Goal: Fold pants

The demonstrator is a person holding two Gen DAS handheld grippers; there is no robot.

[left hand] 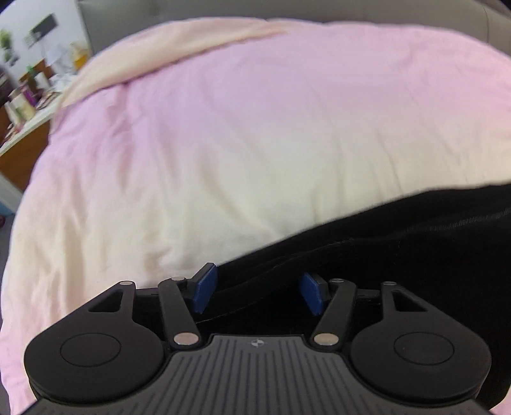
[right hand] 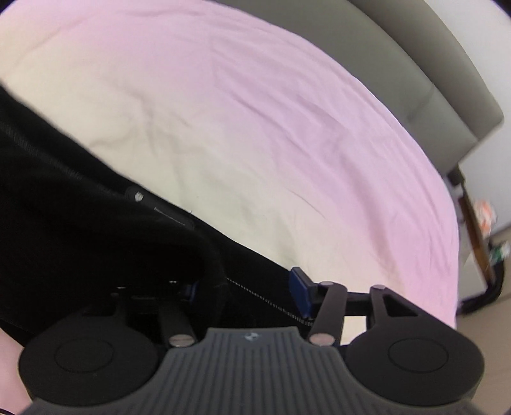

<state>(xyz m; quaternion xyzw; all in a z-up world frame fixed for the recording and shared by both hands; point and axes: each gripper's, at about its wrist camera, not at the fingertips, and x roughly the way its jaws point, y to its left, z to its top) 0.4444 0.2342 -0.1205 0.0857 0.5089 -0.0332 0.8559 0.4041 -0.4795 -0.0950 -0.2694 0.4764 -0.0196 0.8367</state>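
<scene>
Black pants (left hand: 399, 255) lie on a pink and cream bed cover (left hand: 223, 127), filling the lower right of the left wrist view. My left gripper (left hand: 258, 291) points down over their edge. It is open, and black cloth lies under the gap between its blue pads (left hand: 206, 289) without being pinched. In the right wrist view the pants (right hand: 80, 223) fill the lower left, with a dark label patch (right hand: 159, 207) and a zip line showing. My right gripper (right hand: 246, 292) is open. A fold of cloth stands between its jaws and partly hides the left pad.
A grey padded headboard (left hand: 127, 19) runs behind the bed and also shows at the top right of the right wrist view (right hand: 415, 79). A cluttered side table (left hand: 25, 108) stands left of the bed. The bed cover (right hand: 255, 111) spreads wide beyond the pants.
</scene>
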